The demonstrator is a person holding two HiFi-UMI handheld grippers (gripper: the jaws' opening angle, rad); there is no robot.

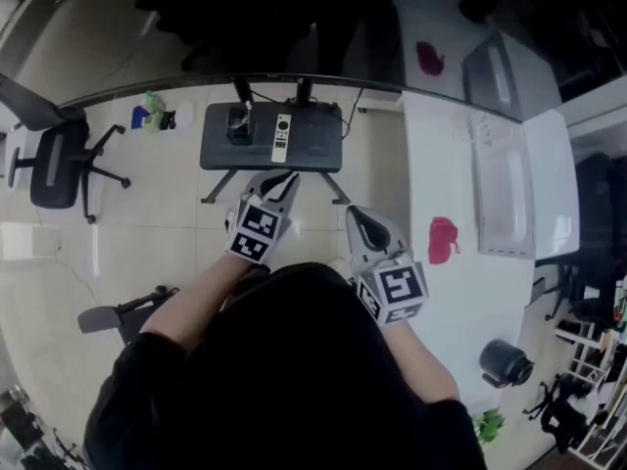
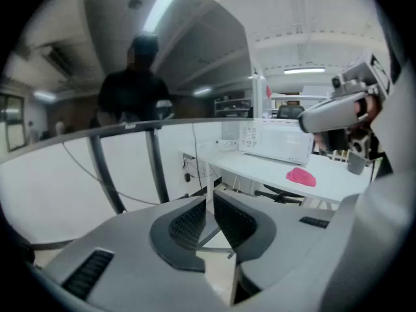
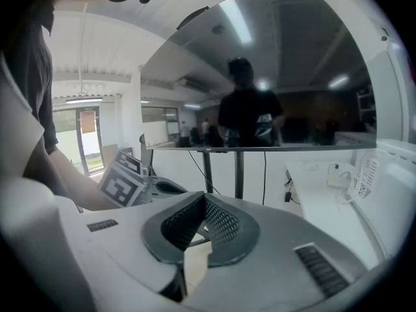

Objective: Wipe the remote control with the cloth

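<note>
Remote control (image 1: 281, 137): lies in middle of small dark tabletop (image 1: 217, 150) | pink cloth (image 1: 443, 240): white tabletop (image 1: 441, 155), by its left edge | left claw (image 2: 209, 199): closed tight, holds nothing | right claw (image 3: 204, 201): closed tight, holds nothing

Dark stand (image 1: 315, 147) with remote control (image 1: 281, 137), white table (image 1: 441, 155) with pink cloth (image 1: 443, 240)

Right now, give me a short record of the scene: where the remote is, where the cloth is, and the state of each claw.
remote: slim white remote control, lying on the small dark grey stand
cloth: crumpled pink cloth, on the long white table at the right
left claw: shut, empty, near the stand's near edge
right claw: shut, empty, beside the table
task: cloth not yet picked up
</note>
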